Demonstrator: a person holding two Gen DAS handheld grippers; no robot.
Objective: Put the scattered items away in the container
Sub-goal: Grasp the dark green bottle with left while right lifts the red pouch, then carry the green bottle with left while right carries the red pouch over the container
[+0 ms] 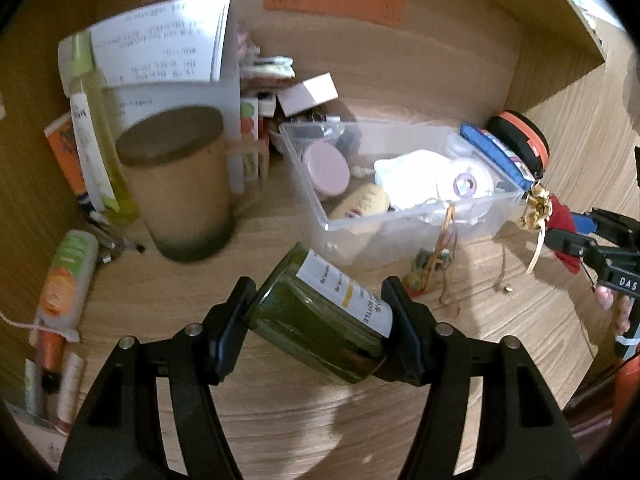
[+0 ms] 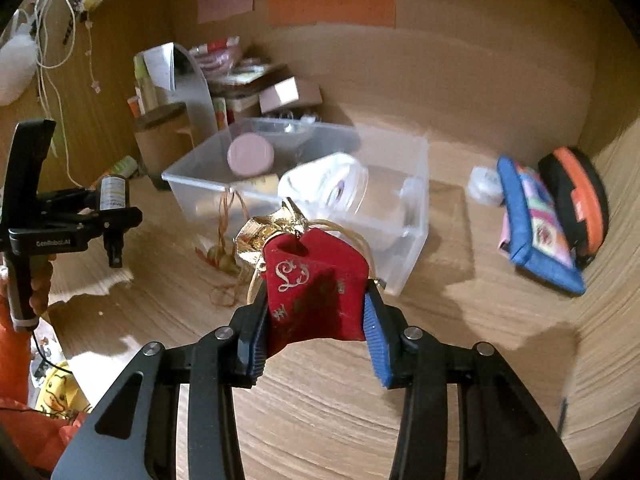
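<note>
My left gripper [image 1: 320, 316] is shut on a dark green bottle [image 1: 312, 320] with a white label, held tilted above the desk just in front of the clear plastic container [image 1: 316, 184]. My right gripper [image 2: 314, 320] is shut on a red pouch [image 2: 316, 292] with gold ribbon, held near the container's [image 2: 404, 264] front corner. The container holds a pink lid [image 1: 326, 170], a cream tube [image 1: 362, 202] and white items [image 1: 416, 176]. The right gripper with the pouch [image 1: 562, 226] shows at the right of the left wrist view; the left gripper with the bottle [image 2: 113, 192] shows at the left of the right wrist view.
A tan jar [image 1: 176, 184] with a dark lid, papers and tubes stand at the left. A blue pouch [image 2: 536, 224] and an orange-black case [image 2: 576, 200] lie at the right by the wall. A gold-string trinket [image 2: 224, 256] lies before the container. Small boxes [image 1: 308, 94] sit behind.
</note>
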